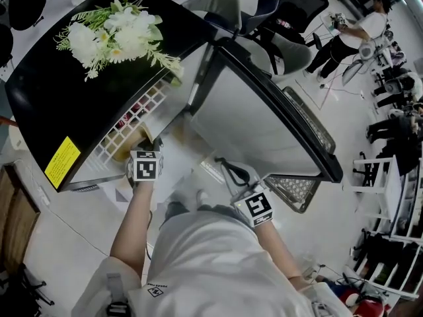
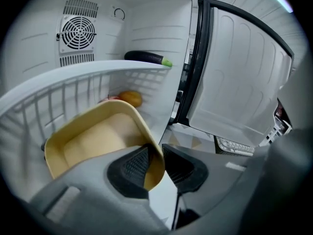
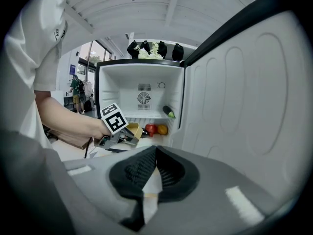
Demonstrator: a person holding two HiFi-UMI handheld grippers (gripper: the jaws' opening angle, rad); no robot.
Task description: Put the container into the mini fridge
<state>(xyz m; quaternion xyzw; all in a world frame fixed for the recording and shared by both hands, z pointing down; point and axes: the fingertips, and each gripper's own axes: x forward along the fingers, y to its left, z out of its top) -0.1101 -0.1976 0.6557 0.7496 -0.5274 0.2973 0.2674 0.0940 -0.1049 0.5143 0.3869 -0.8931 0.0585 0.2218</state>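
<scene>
The yellow container (image 2: 98, 136) lies tilted in a white wire basket (image 2: 58, 84) on the mini fridge's lower shelf. It also shows as a yellow container (image 3: 133, 130) in the right gripper view. My left gripper (image 2: 155, 153) straddles its near rim, with a thin gap at the right pad, so it is open. In the head view the left gripper (image 1: 143, 147) reaches into the black mini fridge (image 1: 46, 91). My right gripper (image 1: 229, 169) hangs in front of the open door (image 1: 264, 117). Seen along its own jaws, the right gripper (image 3: 156, 153) is shut and holds nothing.
An eggplant (image 2: 146, 58) lies on the upper shelf, and an orange fruit (image 2: 131, 98) and a tomato (image 3: 150, 129) sit behind the basket. White flowers (image 1: 115, 35) lie on the fridge top. Office chairs (image 1: 277, 38) and a person (image 1: 350, 35) are beyond the door.
</scene>
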